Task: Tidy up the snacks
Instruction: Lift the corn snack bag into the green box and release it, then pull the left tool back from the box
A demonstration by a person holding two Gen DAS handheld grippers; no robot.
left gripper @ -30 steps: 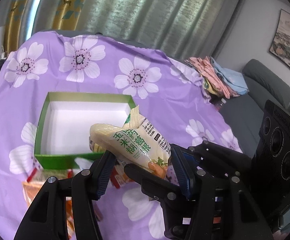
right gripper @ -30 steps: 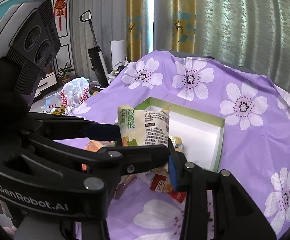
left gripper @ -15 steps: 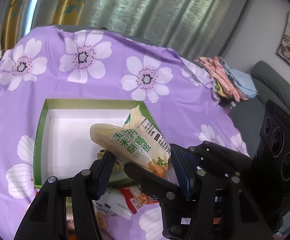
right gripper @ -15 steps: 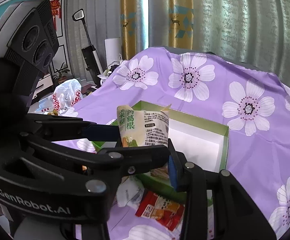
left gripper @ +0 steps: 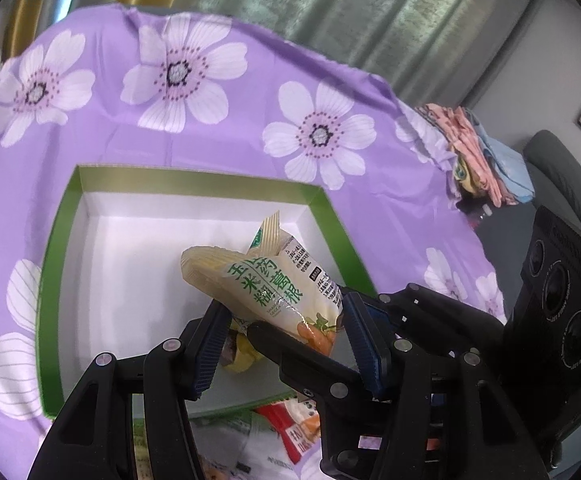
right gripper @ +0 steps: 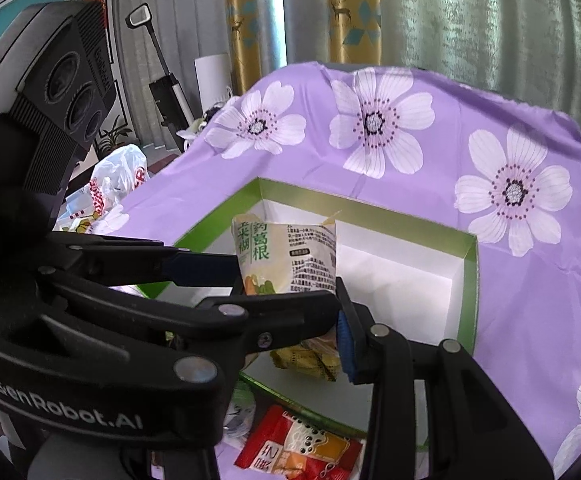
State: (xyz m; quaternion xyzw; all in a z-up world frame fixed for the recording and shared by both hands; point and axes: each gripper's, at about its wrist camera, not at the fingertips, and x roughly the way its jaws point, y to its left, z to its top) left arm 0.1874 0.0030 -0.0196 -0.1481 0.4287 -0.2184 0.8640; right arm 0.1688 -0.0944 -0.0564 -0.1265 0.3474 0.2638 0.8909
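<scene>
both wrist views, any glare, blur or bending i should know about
Left wrist view: sharp, fisheye bows the green-rimmed white box, glare on the glossy pale-yellow snack packet. Right wrist view: sharp, dark corners, bright daylight through the curtain gap.

The green box is open on top, and its white floor lies bare toward the far wall. A yellow packet lies near the front wall. Loose red packets crowd the purple flowered cloth before the box.

Both wrist views overlook the green box closely.
</scene>
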